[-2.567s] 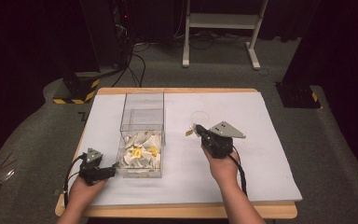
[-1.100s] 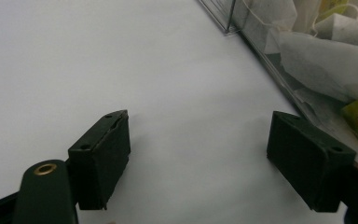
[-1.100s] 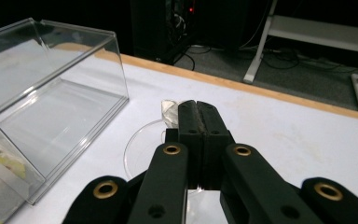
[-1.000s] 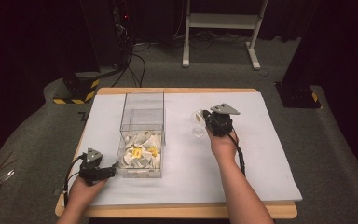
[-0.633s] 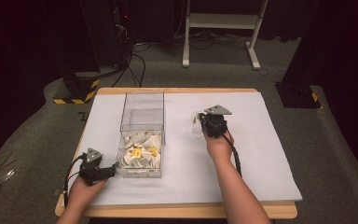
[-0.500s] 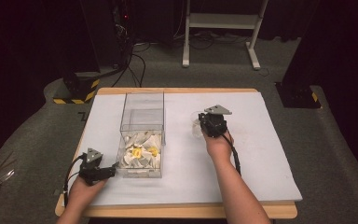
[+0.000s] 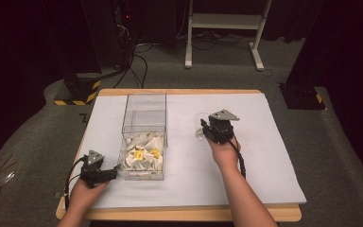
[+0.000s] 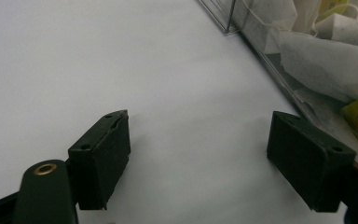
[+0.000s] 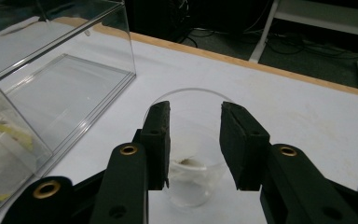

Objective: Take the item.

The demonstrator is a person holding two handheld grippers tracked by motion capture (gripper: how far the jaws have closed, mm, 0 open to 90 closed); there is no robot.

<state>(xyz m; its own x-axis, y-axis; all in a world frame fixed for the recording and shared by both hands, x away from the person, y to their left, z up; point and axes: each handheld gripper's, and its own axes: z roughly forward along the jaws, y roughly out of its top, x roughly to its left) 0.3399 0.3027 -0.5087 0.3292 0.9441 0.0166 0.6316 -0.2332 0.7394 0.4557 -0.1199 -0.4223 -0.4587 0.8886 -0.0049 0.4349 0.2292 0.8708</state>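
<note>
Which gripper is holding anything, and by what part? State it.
Neither. The right gripper, its jaws just opening, hangs over the clear cup with a tea bag inside; the left gripper stands open on the table beside the clear box.

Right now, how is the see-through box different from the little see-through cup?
The box is big with flat sides and corners; the cup is small and round. The box holds a pile of tea bags at its near end; the cup has one tea bag at its bottom. The right claw hangs over the cup, its jaws just opening with nothing between them; the left claw waits open beside the box. Both are clear and open-topped.
</note>
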